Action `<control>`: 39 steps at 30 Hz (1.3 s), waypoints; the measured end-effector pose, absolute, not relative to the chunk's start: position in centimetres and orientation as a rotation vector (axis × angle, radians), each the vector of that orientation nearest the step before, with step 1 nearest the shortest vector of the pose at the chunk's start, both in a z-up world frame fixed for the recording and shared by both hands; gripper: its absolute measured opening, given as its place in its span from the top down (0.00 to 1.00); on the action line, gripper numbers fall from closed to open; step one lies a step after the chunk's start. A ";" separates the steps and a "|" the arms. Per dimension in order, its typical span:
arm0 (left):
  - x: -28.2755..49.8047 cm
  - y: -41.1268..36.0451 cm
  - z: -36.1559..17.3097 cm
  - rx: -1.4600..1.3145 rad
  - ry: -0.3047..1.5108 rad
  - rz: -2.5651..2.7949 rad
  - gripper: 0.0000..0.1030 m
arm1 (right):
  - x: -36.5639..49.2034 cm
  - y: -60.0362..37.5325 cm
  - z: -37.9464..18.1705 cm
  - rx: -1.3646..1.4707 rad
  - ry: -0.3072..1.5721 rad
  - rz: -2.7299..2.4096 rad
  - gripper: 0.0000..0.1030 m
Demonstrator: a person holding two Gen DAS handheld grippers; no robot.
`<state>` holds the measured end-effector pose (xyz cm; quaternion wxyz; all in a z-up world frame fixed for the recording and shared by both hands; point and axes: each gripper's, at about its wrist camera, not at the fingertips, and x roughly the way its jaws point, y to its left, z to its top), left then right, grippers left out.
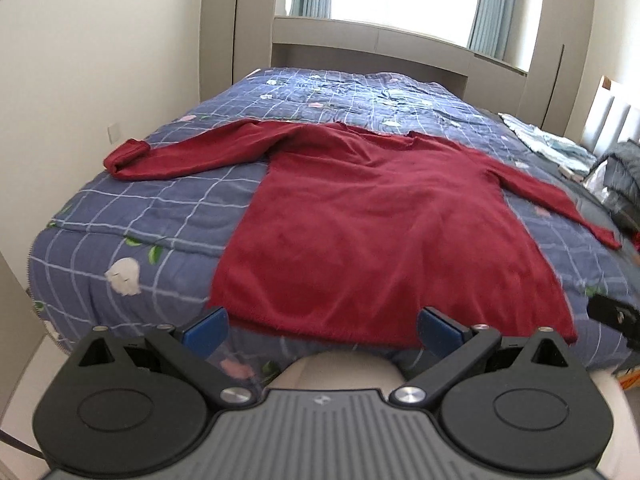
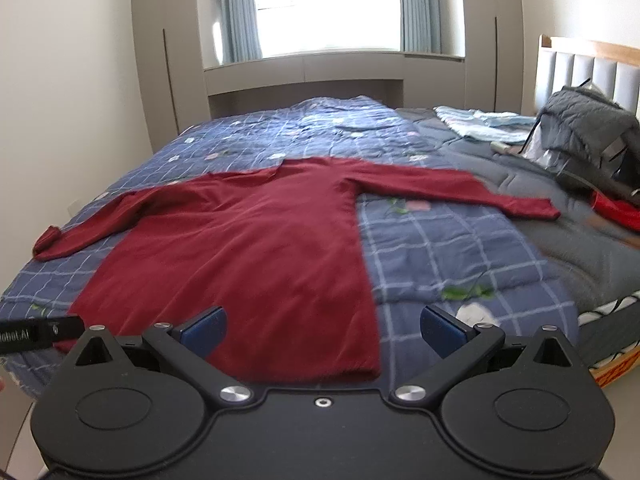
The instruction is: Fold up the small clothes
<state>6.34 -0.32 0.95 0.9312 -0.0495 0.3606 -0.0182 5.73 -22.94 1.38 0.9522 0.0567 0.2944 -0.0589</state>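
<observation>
A dark red long-sleeved sweater lies flat on the bed, both sleeves spread out, hem toward me; it also shows in the right wrist view. My left gripper is open and empty, just short of the hem's middle, blue pads apart. My right gripper is open and empty, near the hem's right corner. Part of the left gripper's body shows at the left edge of the right wrist view, and the right gripper's body at the right edge of the left wrist view.
The bed carries a blue checked quilt. A grey jacket, a red item and folded light-blue cloth lie near the headboard at right. Wardrobes and a window stand beyond the bed.
</observation>
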 end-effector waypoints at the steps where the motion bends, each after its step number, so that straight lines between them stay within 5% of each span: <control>1: 7.0 -0.4 1.1 -0.114 0.739 -0.036 0.00 | 6.0 -23.3 1.5 0.116 0.595 -0.124 0.00; 39: 32.5 -20.8 -1.2 0.252 0.760 -0.091 0.00 | 25.2 -47.9 -7.3 0.405 0.490 -0.469 0.00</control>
